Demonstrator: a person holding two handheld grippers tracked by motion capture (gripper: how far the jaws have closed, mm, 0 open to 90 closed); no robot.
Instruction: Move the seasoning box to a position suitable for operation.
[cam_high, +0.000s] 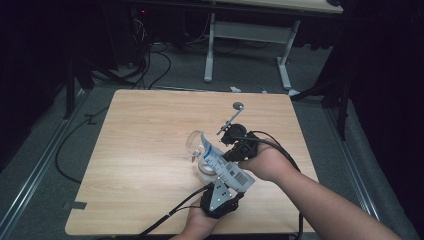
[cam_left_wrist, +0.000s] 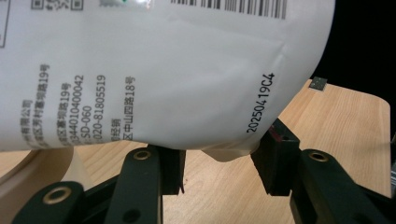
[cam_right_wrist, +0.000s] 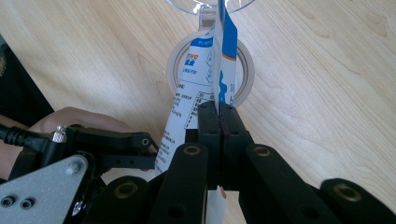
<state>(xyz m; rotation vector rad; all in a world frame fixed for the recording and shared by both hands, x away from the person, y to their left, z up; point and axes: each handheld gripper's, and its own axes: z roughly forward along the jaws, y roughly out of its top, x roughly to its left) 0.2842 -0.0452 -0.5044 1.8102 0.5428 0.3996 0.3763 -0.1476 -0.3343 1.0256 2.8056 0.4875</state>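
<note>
A white pouch (cam_high: 229, 169) with blue print and a barcode is held tilted above the wooden table (cam_high: 145, 125) between both grippers. My right gripper (cam_high: 226, 154) is shut on the pouch's thin side edge (cam_right_wrist: 219, 70), its jaws pressed together on it (cam_right_wrist: 218, 112). My left gripper (cam_high: 226, 184) comes from below, and its two pads touch the pouch's bottom (cam_left_wrist: 163, 70) from either side (cam_left_wrist: 224, 163). The pouch's upper end points at a clear cup-like vessel (cam_high: 195, 142). Under the pouch a pale tape roll (cam_right_wrist: 247, 70) lies flat on the table (cam_high: 204, 174).
A thin rod with a round disc (cam_high: 239, 106) sticks up beyond the right hand. Behind the table stand a white desk frame (cam_high: 250, 45) and cables on the floor (cam_high: 150, 65). The table's left half is bare wood.
</note>
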